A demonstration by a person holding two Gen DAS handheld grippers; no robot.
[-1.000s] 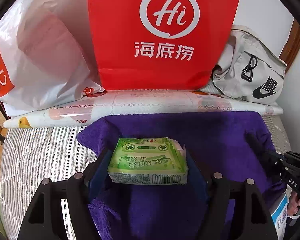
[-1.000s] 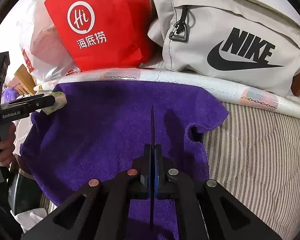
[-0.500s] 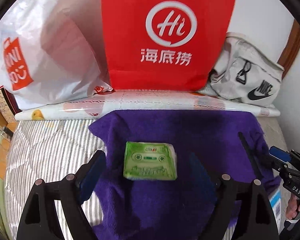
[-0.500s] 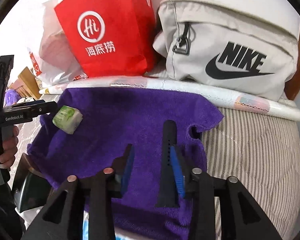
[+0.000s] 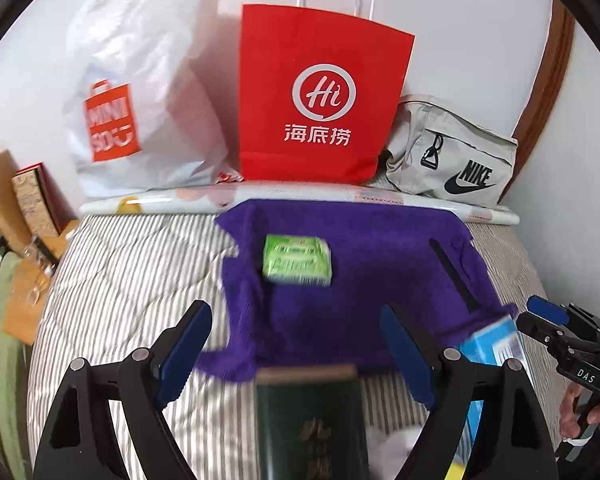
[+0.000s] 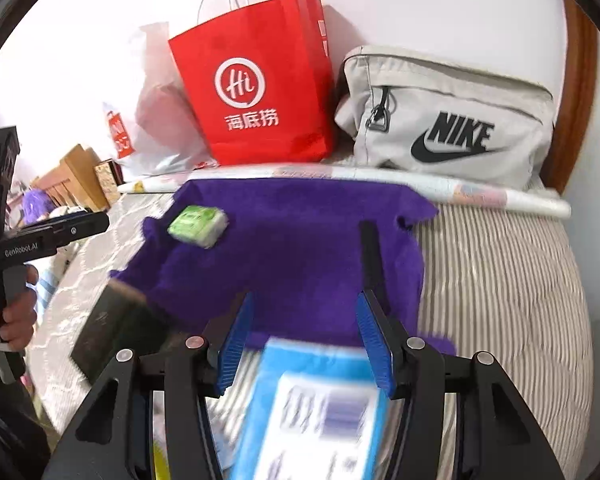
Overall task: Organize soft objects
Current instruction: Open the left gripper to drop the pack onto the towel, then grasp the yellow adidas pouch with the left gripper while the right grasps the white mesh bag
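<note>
A green tissue pack (image 5: 297,259) lies on a purple towel (image 5: 364,288) spread on the striped bed; it also shows in the right wrist view (image 6: 198,226) on the towel (image 6: 300,248). A thin black strip (image 6: 370,256) lies on the towel's right part. My left gripper (image 5: 296,344) is open and empty, pulled back from the pack, above a dark green booklet (image 5: 312,420). My right gripper (image 6: 306,340) is open, its jaws on either side of a blue and white pack (image 6: 316,408) without gripping it.
A red paper bag (image 5: 320,108), a white plastic bag (image 5: 140,112) and a grey Nike bag (image 5: 452,168) stand along the wall behind a rolled sheet (image 5: 160,204). Boxes (image 5: 28,200) sit at the left. The striped quilt (image 6: 500,300) extends right.
My left gripper let go of the green pack onto the towel and drew back. My right gripper opened, left the black strip on the towel, and drew back over the blue pack.
</note>
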